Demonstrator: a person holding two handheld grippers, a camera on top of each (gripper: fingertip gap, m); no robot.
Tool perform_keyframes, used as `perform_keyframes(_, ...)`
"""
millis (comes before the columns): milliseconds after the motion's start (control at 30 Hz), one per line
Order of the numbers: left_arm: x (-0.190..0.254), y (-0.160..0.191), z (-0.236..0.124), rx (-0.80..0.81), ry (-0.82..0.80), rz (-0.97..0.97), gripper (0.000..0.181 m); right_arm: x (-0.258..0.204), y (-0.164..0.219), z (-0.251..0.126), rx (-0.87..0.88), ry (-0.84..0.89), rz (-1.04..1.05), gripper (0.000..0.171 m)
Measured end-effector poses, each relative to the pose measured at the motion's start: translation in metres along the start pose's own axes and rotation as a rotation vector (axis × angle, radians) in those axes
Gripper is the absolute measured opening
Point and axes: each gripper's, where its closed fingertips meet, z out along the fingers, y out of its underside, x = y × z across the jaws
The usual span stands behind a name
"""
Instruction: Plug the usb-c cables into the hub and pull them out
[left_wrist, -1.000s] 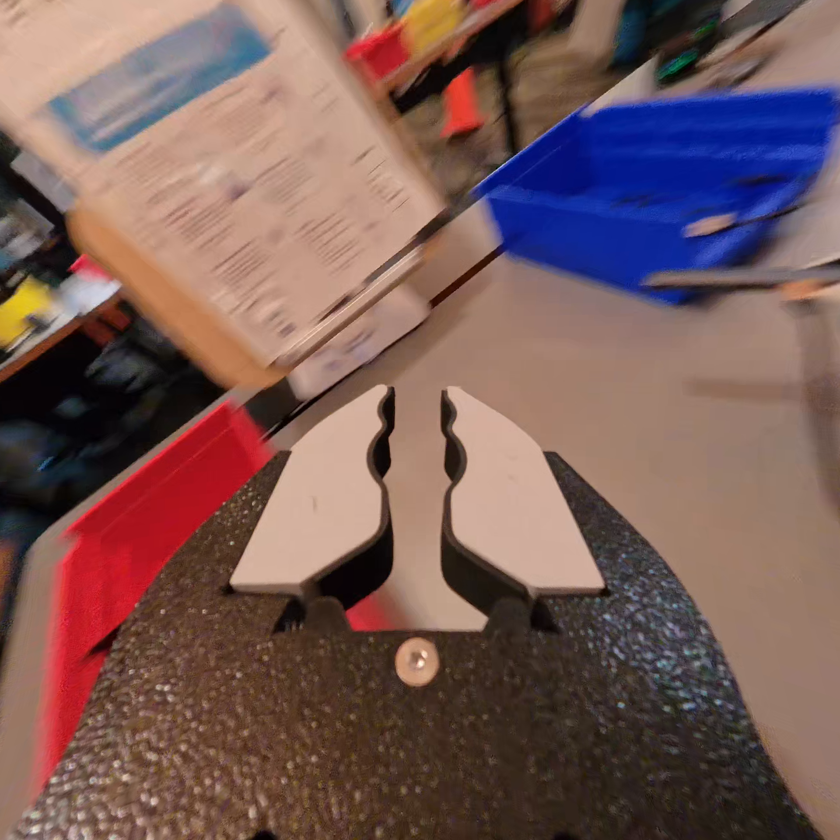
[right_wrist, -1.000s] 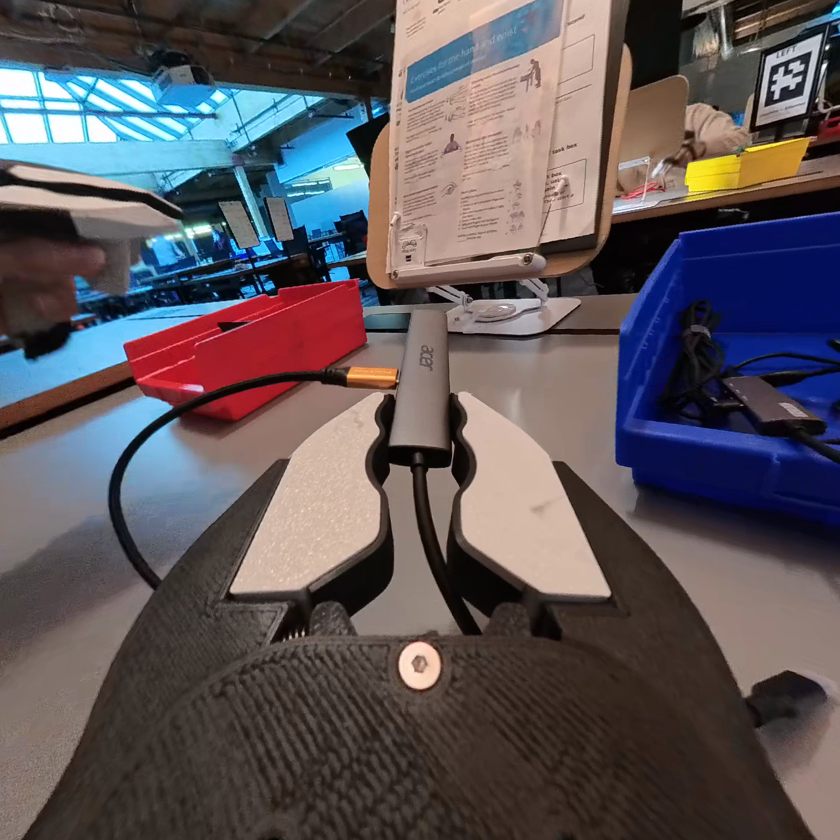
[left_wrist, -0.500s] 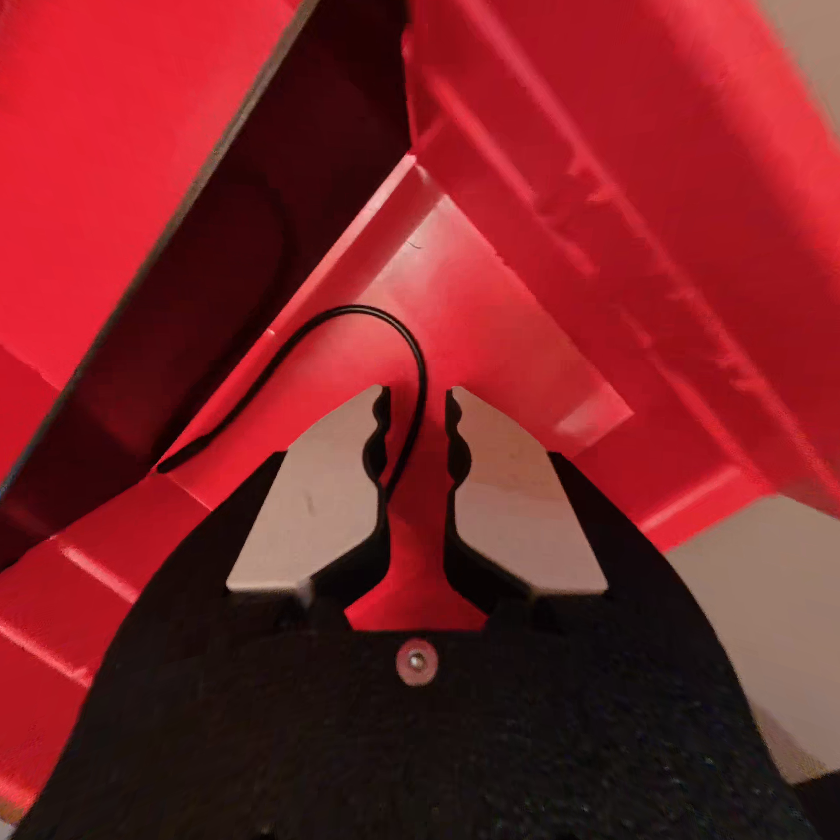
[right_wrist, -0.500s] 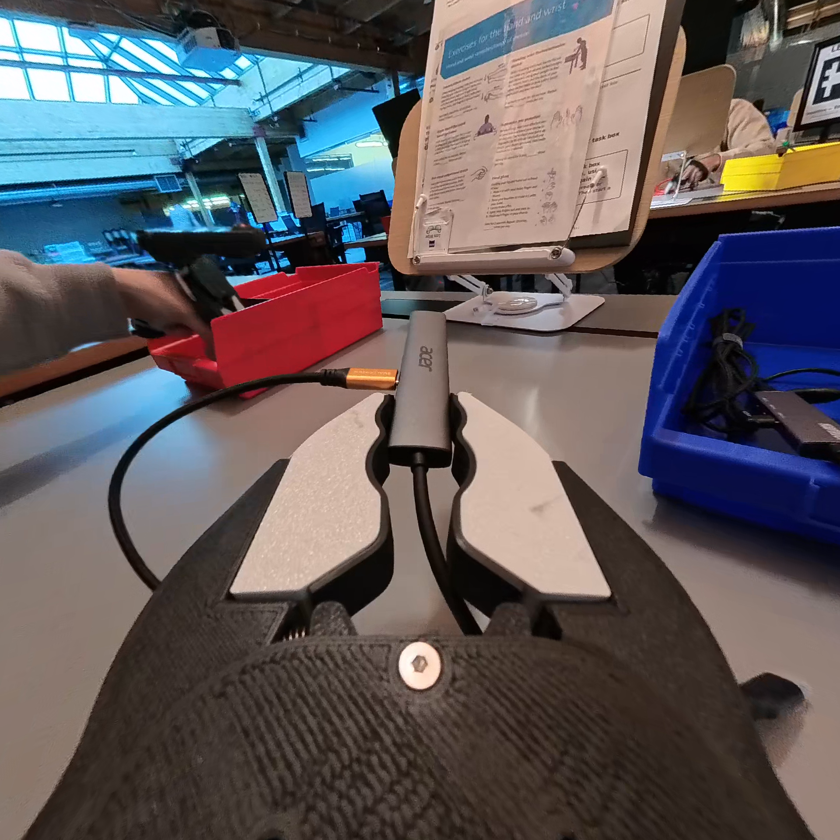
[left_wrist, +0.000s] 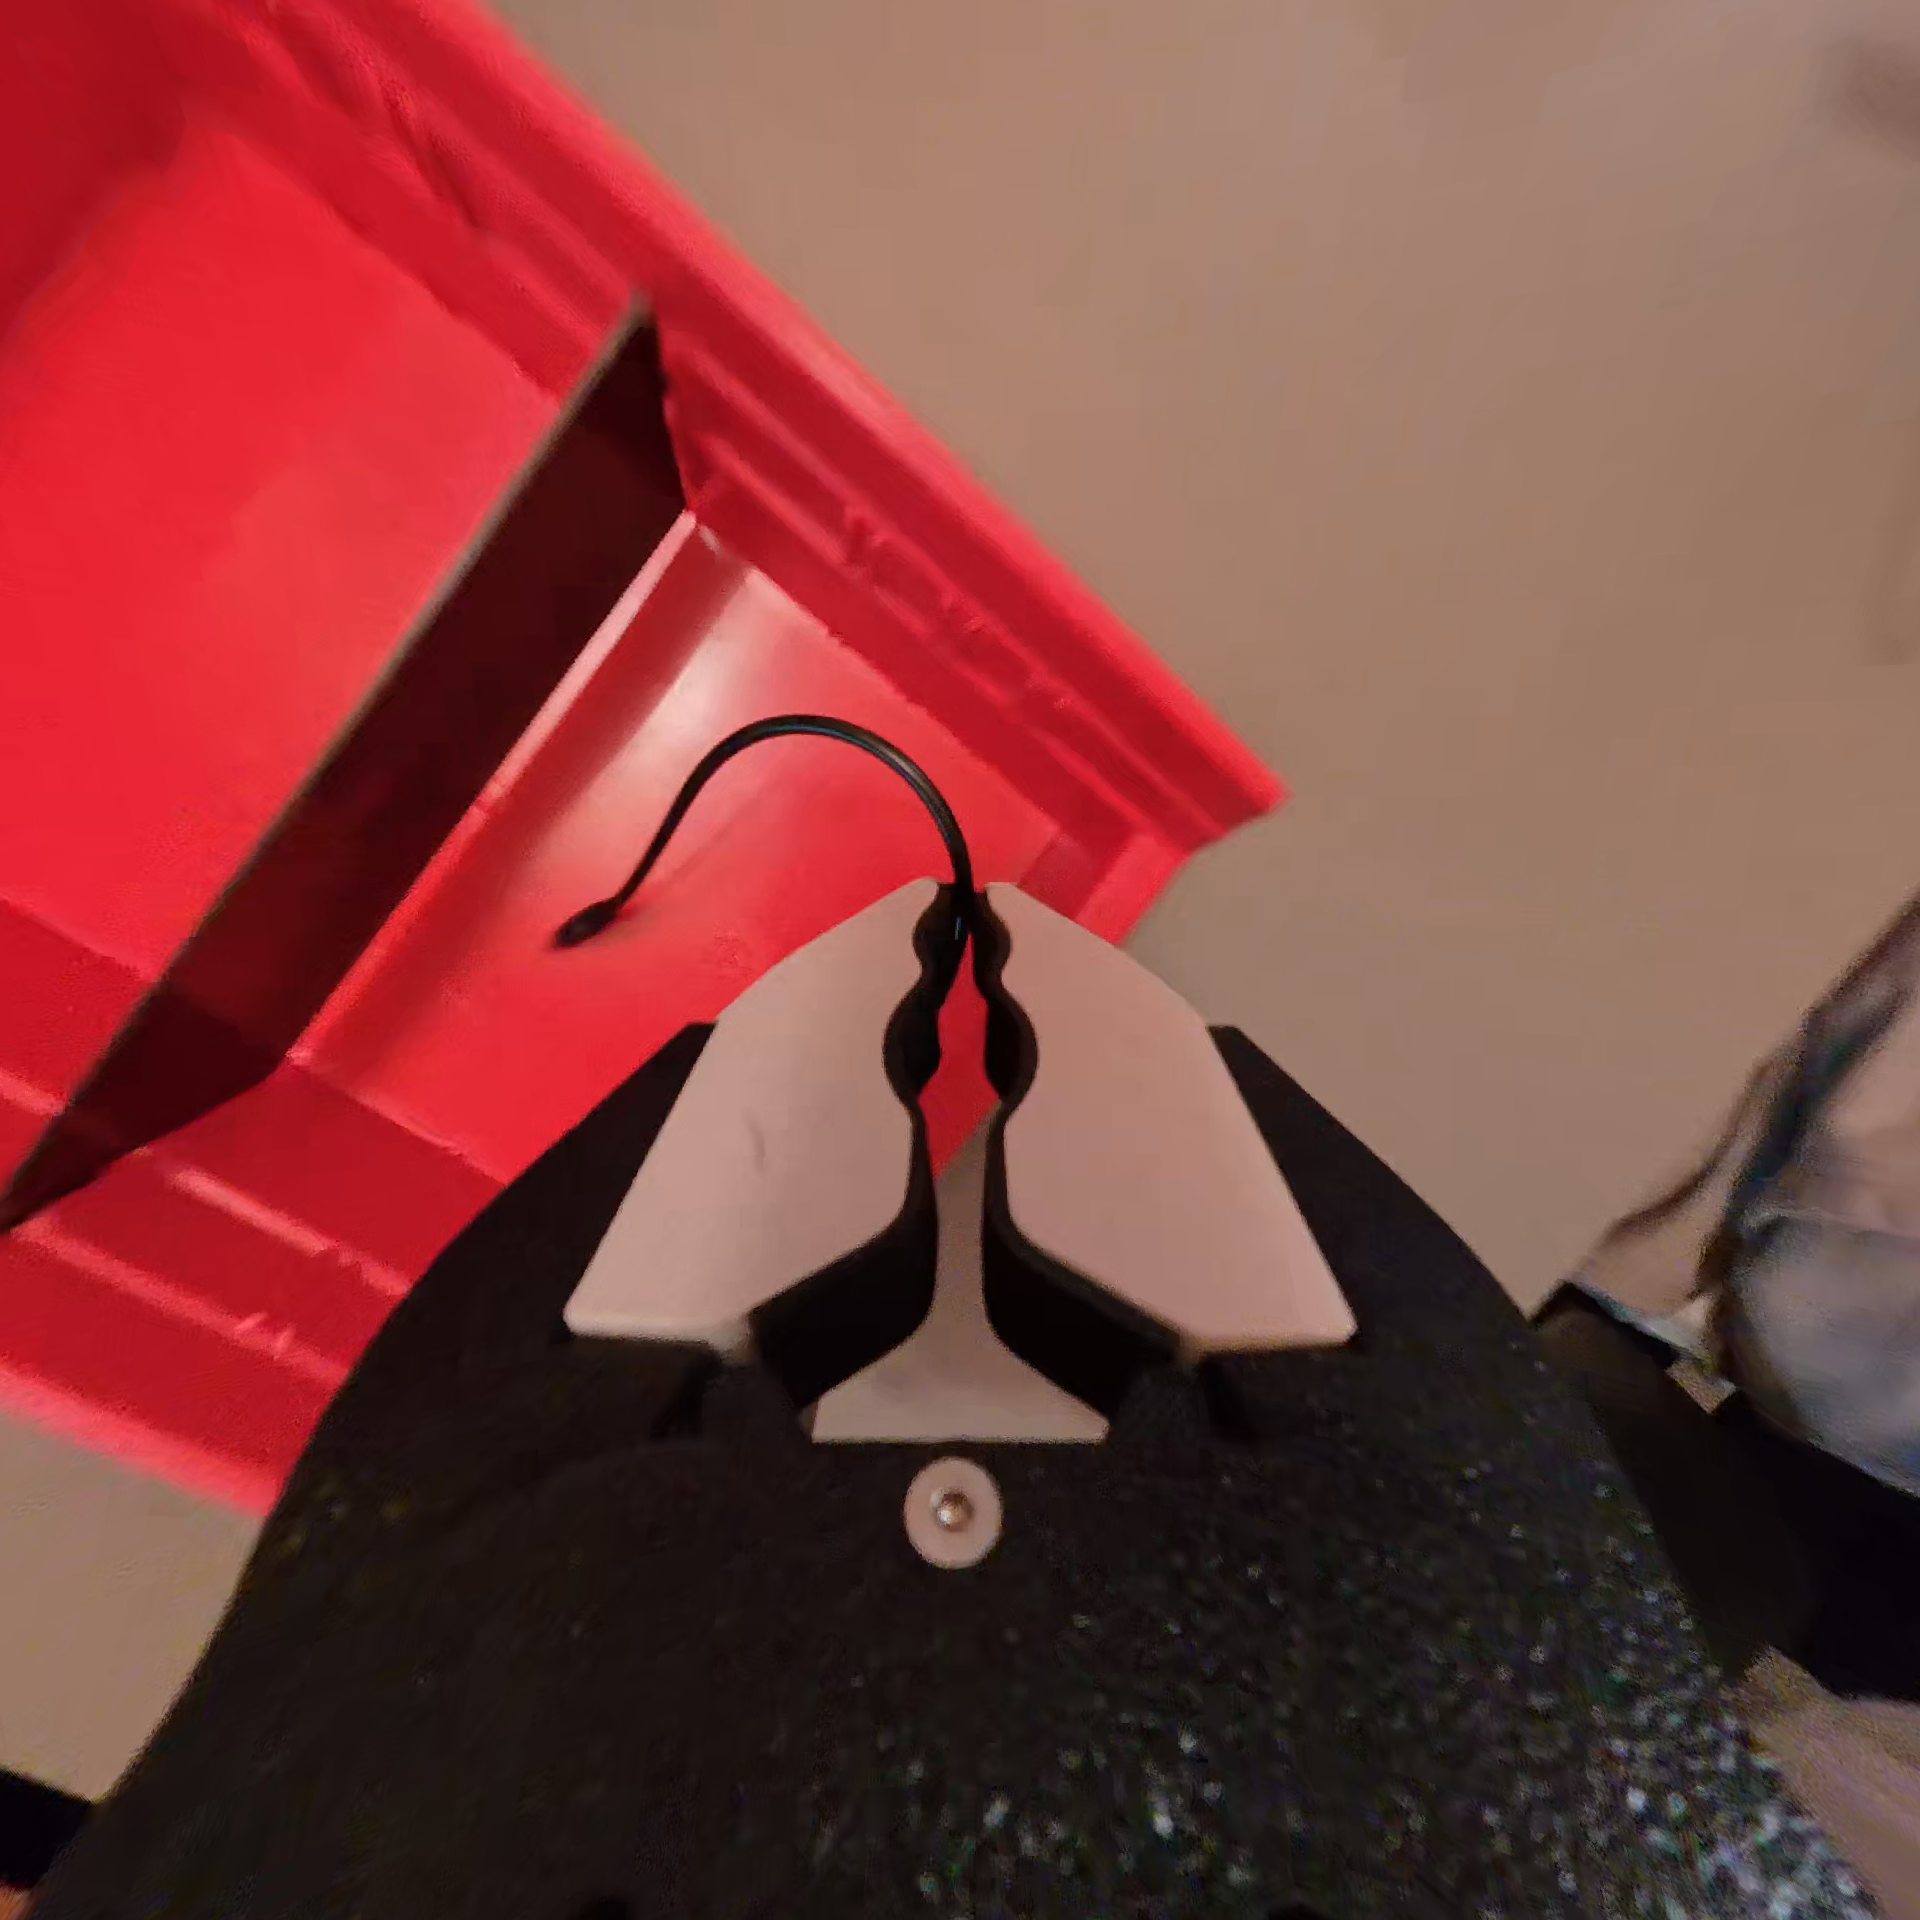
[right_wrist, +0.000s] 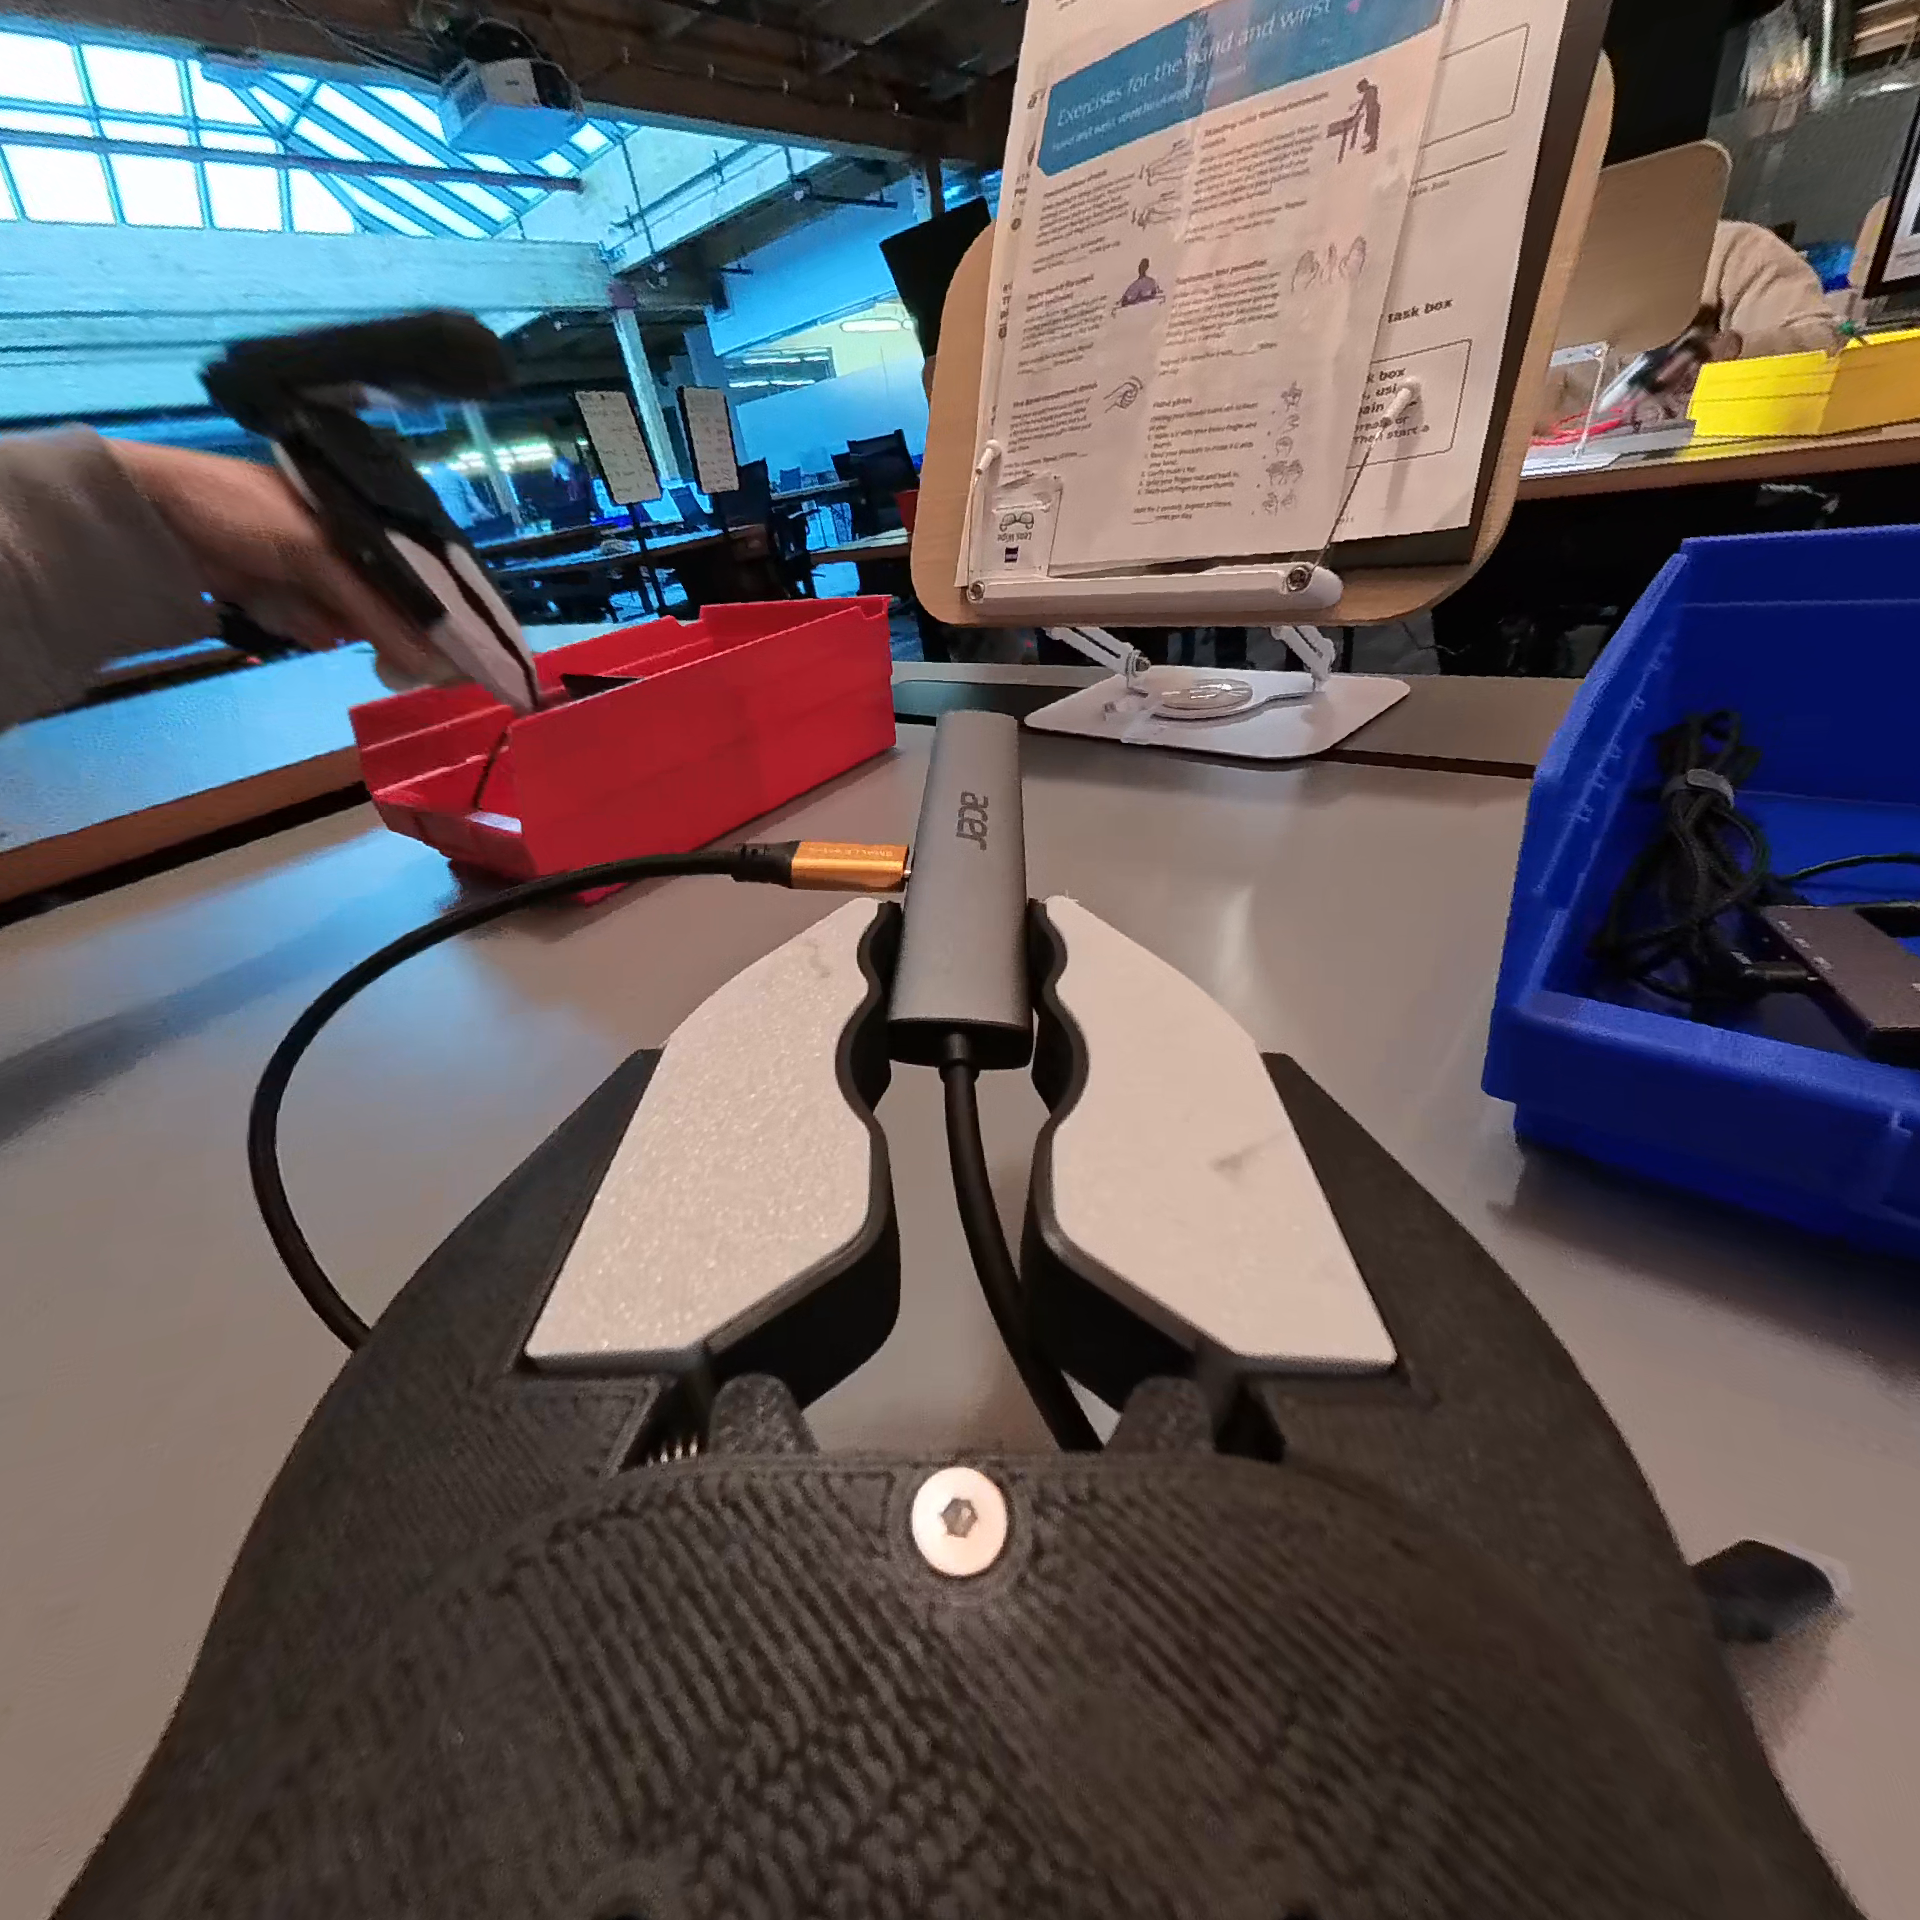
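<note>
My right gripper (right_wrist: 961, 914) is shut on a grey hub (right_wrist: 964, 883) that lies on the grey table. A black cable (right_wrist: 416, 935) with an orange plug (right_wrist: 847, 864) is plugged into the hub's left side. My left gripper (left_wrist: 961, 899) is shut on a thin black cable (left_wrist: 821, 732) above the red bin (left_wrist: 260, 520); the cable arches up and its free end hangs over the bin floor. In the right wrist view the left gripper (right_wrist: 514, 686) tilts down over the red bin (right_wrist: 644, 738), held by a hand.
A blue bin (right_wrist: 1714, 1039) with coiled cables and another hub stands at the right. A document stand (right_wrist: 1226, 312) on a white base is behind the hub. A black divider (left_wrist: 416, 727) crosses the red bin. The grey table (right_wrist: 1299, 883) lies between the bins. Tip to tip, the grippers are about 40 cm apart.
My left gripper swung down into the red bin, closed on the thin black cable and lifted it. My right gripper kept holding the hub in place.
</note>
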Motion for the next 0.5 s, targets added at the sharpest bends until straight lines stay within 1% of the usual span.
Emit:
perform_keyframes(33,0.007,-0.009,-0.020,0.038,0.002,0.024,0.002,0.000,0.000,0.000,0.002,-0.001,0.006,0.023)
perform_keyframes(100,0.017,-0.032,-0.060,0.146,-0.043,0.069,0.002,0.001,-0.001,-0.001,0.004,-0.005,0.015,0.023)
perform_keyframes(167,0.043,-0.059,-0.092,0.275,-0.044,0.155,0.002,0.002,-0.001,-0.001,0.008,-0.006,0.021,0.023)
perform_keyframes(233,0.077,-0.086,-0.110,0.387,-0.068,0.312,0.002,0.002,-0.001,-0.001,0.011,-0.007,0.026,0.023)
perform_keyframes(267,0.095,-0.095,-0.111,0.411,-0.081,0.411,0.002,0.002,-0.002,-0.002,0.015,-0.005,0.028,0.023)
perform_keyframes(333,0.135,-0.106,-0.095,0.436,-0.109,0.667,0.002,0.003,-0.003,-0.003,0.027,-0.001,0.032,0.023)
perform_keyframes(367,0.153,-0.105,-0.077,0.412,-0.112,0.785,0.002,0.004,-0.004,-0.004,0.033,0.001,0.037,0.023)
perform_keyframes(433,0.175,-0.094,-0.030,0.312,-0.150,0.994,0.002,0.006,-0.006,-0.006,0.050,0.009,0.050,0.023)
perform_keyframes(500,0.188,-0.074,0.021,0.207,-0.185,1.216,0.002,0.007,-0.007,-0.007,0.062,0.002,0.066,0.023)
